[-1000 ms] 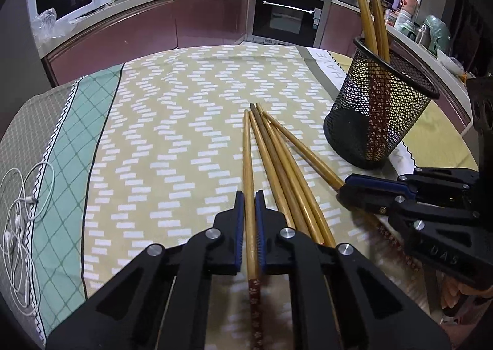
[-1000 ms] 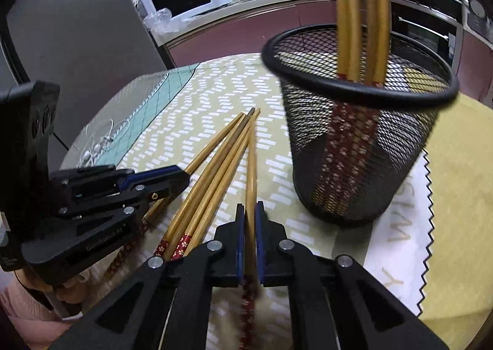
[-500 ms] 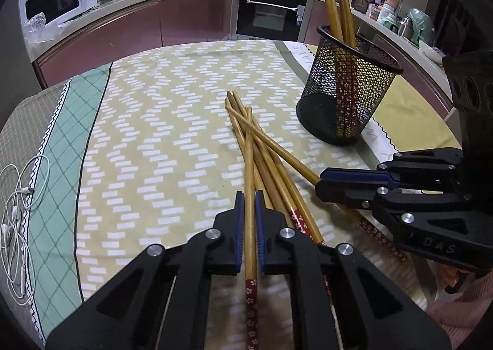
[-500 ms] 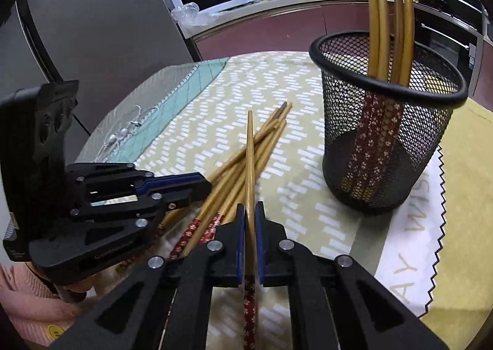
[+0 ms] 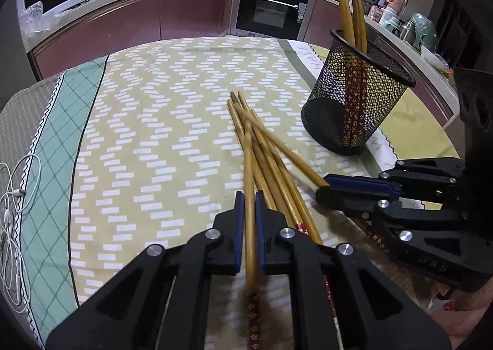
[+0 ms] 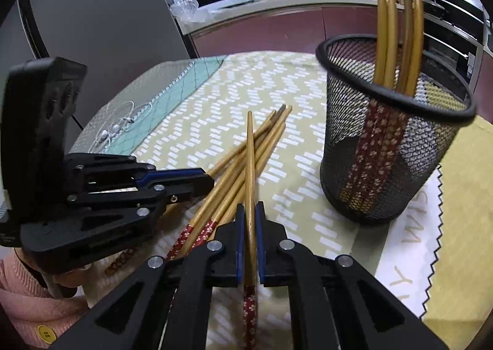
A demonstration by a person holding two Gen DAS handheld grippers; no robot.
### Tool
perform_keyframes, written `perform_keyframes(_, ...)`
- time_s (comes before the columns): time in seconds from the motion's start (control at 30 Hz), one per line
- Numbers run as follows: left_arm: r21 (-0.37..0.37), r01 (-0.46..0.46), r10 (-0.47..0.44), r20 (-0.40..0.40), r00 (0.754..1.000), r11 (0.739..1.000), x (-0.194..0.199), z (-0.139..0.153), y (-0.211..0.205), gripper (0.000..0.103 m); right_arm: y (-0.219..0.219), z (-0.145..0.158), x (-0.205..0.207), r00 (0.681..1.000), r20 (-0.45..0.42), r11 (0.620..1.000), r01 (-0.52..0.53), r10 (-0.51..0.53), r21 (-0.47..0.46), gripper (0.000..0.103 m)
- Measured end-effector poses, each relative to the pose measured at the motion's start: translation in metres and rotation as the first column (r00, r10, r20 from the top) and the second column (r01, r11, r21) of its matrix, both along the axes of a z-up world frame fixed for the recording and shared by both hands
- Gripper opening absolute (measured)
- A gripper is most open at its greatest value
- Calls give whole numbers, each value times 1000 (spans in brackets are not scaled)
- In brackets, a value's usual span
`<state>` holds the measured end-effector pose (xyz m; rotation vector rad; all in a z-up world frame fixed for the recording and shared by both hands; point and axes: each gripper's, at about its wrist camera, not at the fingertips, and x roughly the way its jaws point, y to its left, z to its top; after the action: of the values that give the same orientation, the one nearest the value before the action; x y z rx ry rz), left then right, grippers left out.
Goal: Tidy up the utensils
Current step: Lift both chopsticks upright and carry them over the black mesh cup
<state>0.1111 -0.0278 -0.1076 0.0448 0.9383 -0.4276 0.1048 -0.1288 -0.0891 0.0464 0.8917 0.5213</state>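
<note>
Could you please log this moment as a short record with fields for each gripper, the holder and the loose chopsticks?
left gripper: shut on one chopstick
right gripper: shut on another chopstick
mesh holder: upright on the tablecloth, chopsticks standing in it, patterned ends down
loose chopsticks: a crossed bundle on the cloth beside the holder
earphones: at the cloth's edge

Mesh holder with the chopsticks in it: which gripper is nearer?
Right. The right gripper sits just short of the mesh holder; the left gripper is farther back, beyond the loose chopsticks.
</note>
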Motion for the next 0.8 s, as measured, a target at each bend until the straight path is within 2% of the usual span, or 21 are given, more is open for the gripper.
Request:
perform_keyframes(0.2, -30, 30, -29, 53, 998, 999, -10, 23, 0, 8, -17, 26, -15, 997, 75, 999, 4, -8, 51, 6)
perform_keyframes(0.43, -97, 78, -62, 149, 987, 992, -24, 68, 4, 8, -40, 56, -30, 987, 158, 994, 18, -35, 111, 6)
perform_keyframes(0.8, -181, 127, -79, 251, 965, 975, -38, 121, 8, 8, -77, 96, -47, 956, 272, 985, 68, -110, 161, 6)
